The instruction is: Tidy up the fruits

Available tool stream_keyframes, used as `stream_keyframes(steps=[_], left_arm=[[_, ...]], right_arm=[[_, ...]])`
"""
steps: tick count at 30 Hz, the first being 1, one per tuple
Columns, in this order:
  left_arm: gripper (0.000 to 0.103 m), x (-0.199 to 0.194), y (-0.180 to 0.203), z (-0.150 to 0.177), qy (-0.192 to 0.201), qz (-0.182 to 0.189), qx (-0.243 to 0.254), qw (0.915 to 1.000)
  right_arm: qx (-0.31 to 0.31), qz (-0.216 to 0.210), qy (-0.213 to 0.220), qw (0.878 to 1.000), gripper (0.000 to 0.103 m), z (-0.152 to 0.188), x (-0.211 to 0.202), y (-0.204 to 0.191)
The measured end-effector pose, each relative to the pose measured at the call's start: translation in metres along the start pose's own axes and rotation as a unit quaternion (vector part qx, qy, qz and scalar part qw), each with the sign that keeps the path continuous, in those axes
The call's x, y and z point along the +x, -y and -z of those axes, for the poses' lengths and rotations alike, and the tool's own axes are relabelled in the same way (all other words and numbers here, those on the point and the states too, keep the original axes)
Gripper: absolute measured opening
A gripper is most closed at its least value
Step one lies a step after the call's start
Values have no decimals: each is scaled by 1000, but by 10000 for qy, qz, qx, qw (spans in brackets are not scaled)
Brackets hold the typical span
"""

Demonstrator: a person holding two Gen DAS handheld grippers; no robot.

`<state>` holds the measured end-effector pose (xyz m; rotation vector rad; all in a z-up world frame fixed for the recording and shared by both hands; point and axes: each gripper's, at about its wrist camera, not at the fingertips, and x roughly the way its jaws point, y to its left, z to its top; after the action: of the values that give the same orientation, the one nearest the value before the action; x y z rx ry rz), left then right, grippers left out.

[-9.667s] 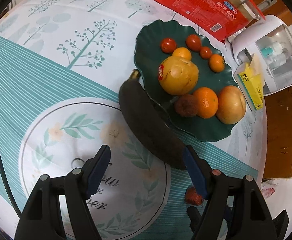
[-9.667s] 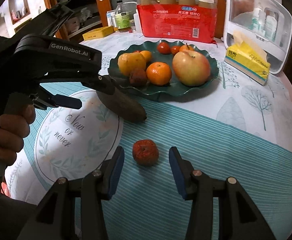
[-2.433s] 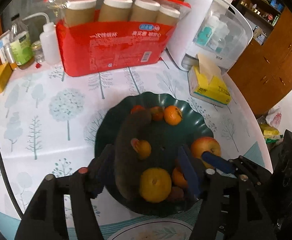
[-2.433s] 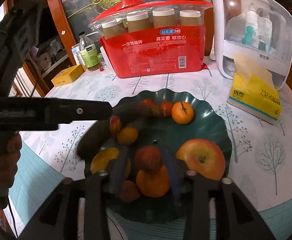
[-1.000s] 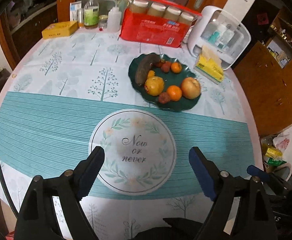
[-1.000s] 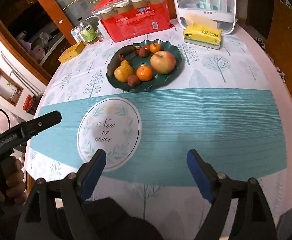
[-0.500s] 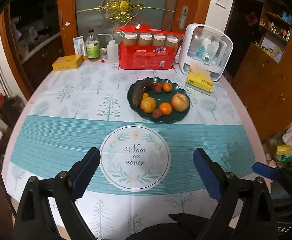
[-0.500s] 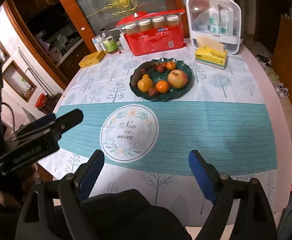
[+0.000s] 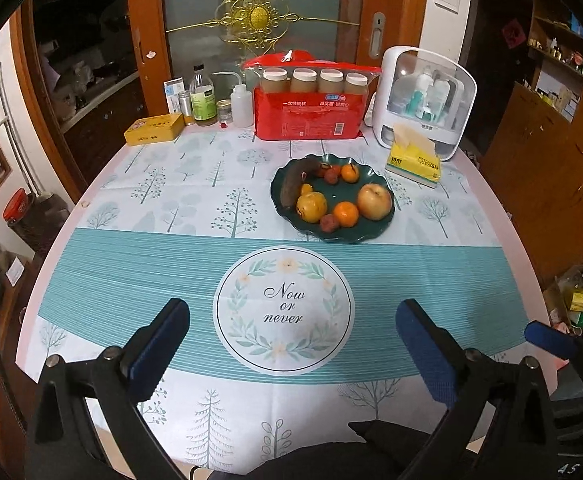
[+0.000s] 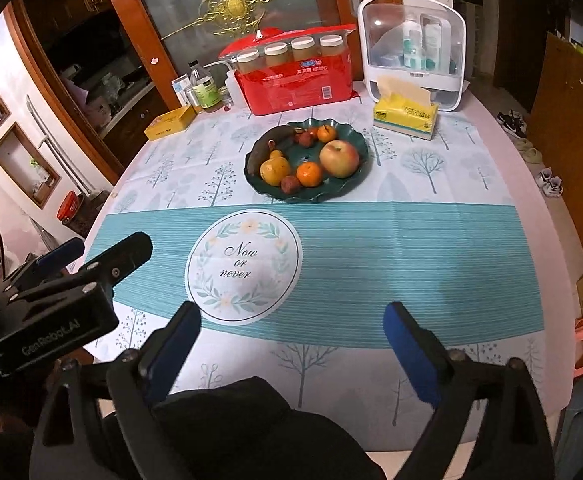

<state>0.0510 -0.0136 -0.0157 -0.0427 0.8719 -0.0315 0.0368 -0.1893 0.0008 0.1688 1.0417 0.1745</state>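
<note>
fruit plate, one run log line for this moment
left gripper: open, empty | right gripper: open, empty | all fruit on green plate | tablecloth fruit-free

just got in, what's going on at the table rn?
A person holds two handheld grippers back at the near edge of the table. The left gripper and right gripper are both open and empty. All the fruit sits on the green plate: the dark banana, apple, pear, oranges and small red fruits. No fruit is visible on the tablecloth, so the sorting looks done.
</note>
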Motion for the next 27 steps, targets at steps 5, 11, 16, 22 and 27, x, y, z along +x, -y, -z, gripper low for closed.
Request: stream_keyframes(steps=[5,11,16,22,27], left_arm=[[102,-2,1,0,48,-132,19,9999],[102,-2,1,-1,67,-143,41,9999],[102,-2,2,-1,45,-159,42,9999],[102,0,1,1,-4,-169,49,9998],[102,2,0,2,-21,-160,43,9999]], right_arm=[[44,89,33,9999,103,1,1,1],[30,155,-2,9999,103,1,3,0],[-5,238,4,9997,103,3,3,-1],[-24,215,-39,9998,103,5,4,-3],[-17,200,-59,9998,103,5,6,-2]])
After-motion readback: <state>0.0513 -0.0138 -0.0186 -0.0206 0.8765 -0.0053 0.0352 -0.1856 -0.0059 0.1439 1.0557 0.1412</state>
